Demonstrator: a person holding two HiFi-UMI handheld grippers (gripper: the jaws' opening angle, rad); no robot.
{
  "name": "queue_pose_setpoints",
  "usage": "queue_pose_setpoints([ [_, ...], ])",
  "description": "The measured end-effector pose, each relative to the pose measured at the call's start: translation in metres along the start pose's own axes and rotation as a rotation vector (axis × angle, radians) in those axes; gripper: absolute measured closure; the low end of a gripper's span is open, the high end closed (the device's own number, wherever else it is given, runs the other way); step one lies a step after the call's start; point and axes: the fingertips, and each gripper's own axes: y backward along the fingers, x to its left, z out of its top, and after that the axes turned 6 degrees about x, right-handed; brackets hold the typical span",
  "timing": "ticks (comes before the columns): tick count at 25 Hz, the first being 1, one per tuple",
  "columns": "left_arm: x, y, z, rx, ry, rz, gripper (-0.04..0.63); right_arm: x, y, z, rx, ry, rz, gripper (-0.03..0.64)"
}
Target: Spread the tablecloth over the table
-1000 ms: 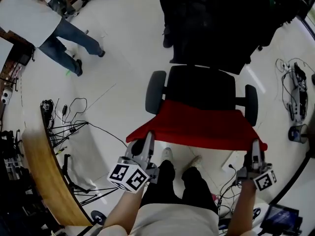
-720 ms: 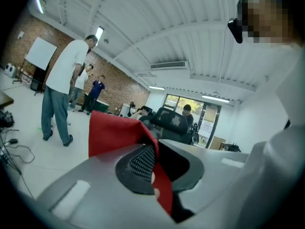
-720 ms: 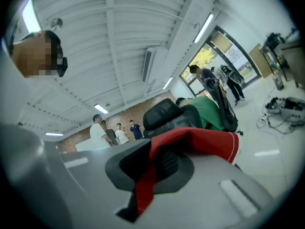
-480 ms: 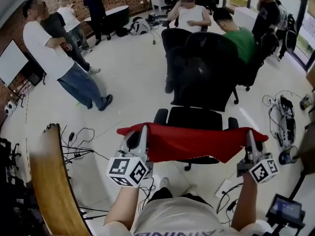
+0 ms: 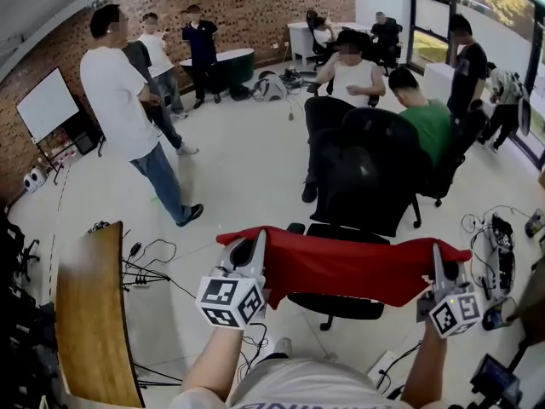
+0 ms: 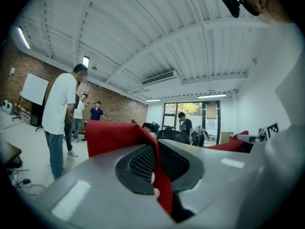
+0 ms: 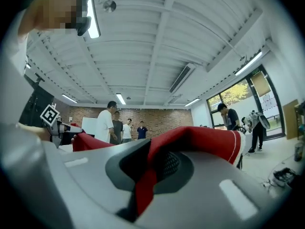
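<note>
A: Grips?
B: Left gripper (image 5: 254, 247) and right gripper (image 5: 438, 258) each clamped tight on the top edge of the red tablecloth (image 5: 345, 267), stretched level between them.
A: Room?
B: Office chair (image 5: 362, 173) at 12 o'clock; bare floor (image 5: 247, 160) at 11.

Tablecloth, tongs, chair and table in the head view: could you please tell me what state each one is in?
tablecloth: lifted, stretched in the air between both tongs, on no table.
left tongs: shut on one end of the tablecloth.
right tongs: shut on the tablecloth's other end.
office chair: upright, partly hidden behind the tablecloth.
wooden table: uncovered.
</note>
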Motion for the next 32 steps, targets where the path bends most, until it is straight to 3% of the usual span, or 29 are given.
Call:
queue_pose_setpoints([
  [5, 0.025, 0.047, 0.000, -0.023, 0.021, 0.125, 0.578, 0.032, -0.026, 0.004, 0.001, 0.002, 0.131, 0.603],
  [9, 0.050, 0.106, -0.006, -0.044, 0.028, 0.293, 0.578, 0.076, -0.058, -0.004, 0.006, 0.008, 0.309, 0.603],
  [12, 0.064, 0.136, -0.008, -0.043, 0.020, 0.357, 0.578, 0.103, -0.073, -0.009, 0.005, 0.004, 0.376, 0.603],
  [16, 0.101, 0.199, -0.009, -0.062, 0.034, 0.521, 0.578, 0.171, -0.119, -0.019, 0.029, -0.007, 0.546, 0.603],
  [20, 0.142, 0.250, -0.010, -0.098, 0.058, 0.636, 0.578, 0.242, -0.152, -0.026, 0.047, 0.000, 0.674, 0.603],
  [25, 0.199, 0.299, -0.014, -0.131, 0.106, 0.750, 0.578, 0.324, -0.188, -0.032, 0.078, 0.031, 0.808, 0.603],
  [32, 0.259, 0.364, -0.009, -0.164, 0.081, 0.887, 0.578, 0.430, -0.230, -0.042, 0.069, 0.056, 0.955, 0.603],
])
